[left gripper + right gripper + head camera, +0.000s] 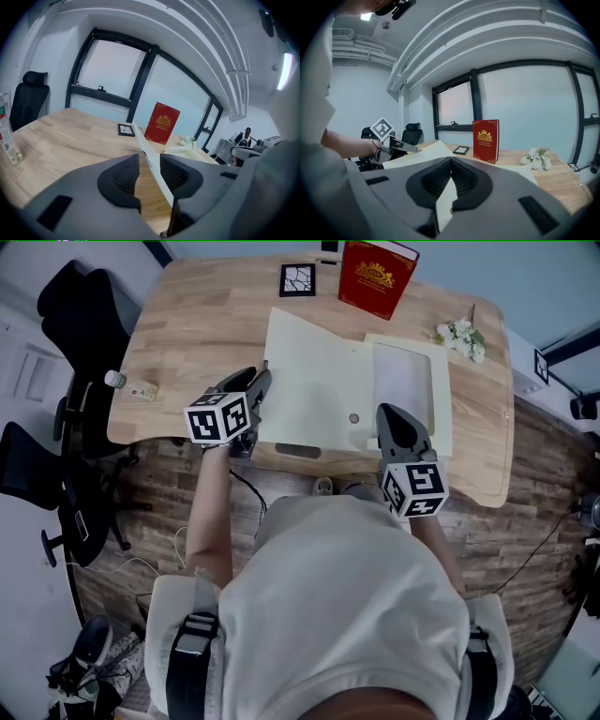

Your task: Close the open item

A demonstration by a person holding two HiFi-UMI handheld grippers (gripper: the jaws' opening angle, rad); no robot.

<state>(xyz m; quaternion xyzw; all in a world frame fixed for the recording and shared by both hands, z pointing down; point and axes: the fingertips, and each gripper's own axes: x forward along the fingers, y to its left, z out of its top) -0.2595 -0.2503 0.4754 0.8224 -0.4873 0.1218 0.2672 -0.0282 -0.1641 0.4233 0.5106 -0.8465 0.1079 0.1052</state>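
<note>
Head view looks steeply down on the light wooden table (187,334) from its near edge. Both gripper views sit low there, sharing the upright red book (161,123) at the far edge.

Pale grey short-sleeved shirt (337,606), loose at the sleeves. Dark webbing straps (187,681) with grey buckles at both shoulders. Left gripper (261,382) and right gripper (394,418) in matt grey plastic, with black ribbed pads (121,180) inside the jaws, each carrying a white cube (217,416) printed with black square markers.

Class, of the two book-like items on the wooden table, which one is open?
The cream card folder, its cover swung wide open; the red hardcover book stands upright, closed.
</note>
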